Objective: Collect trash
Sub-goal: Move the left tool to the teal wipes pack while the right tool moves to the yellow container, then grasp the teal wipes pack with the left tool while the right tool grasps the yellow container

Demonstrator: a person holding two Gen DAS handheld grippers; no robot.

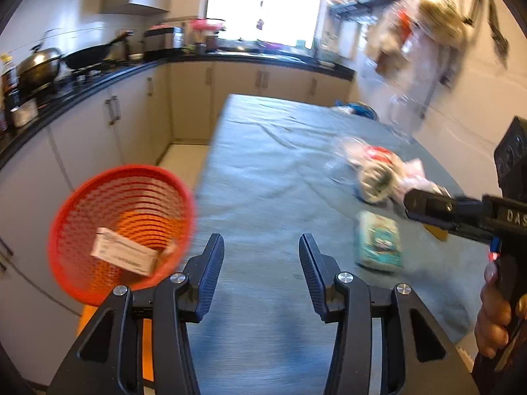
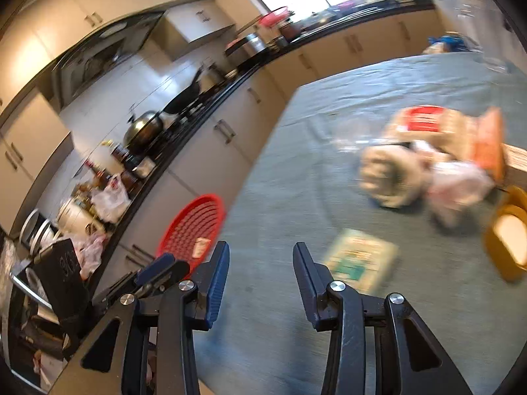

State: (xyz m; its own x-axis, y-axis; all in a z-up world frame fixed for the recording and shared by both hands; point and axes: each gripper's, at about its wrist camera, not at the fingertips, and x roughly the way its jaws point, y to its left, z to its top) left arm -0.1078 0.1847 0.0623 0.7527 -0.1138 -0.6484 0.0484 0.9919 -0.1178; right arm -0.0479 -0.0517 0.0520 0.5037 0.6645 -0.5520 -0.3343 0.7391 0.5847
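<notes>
A red mesh bin (image 1: 118,227) stands off the table's left edge with a white box (image 1: 125,255) inside; it also shows in the right wrist view (image 2: 191,230). On the grey-clothed table (image 1: 270,171) lie a flat green-and-white packet (image 1: 378,240) (image 2: 360,260) and a blurred pile of crumpled wrappers and bags (image 1: 382,171) (image 2: 428,164). My left gripper (image 1: 262,260) is open and empty above the table's near part. My right gripper (image 2: 261,266) is open and empty; its body (image 1: 461,210) reaches in from the right, near the pile.
A black counter (image 1: 98,82) with a wok, a pot and bottles runs along the left and back. A yellow container (image 2: 507,233) and a cardboard box (image 2: 517,161) sit at the table's right. Bags hang on the right wall (image 1: 425,33).
</notes>
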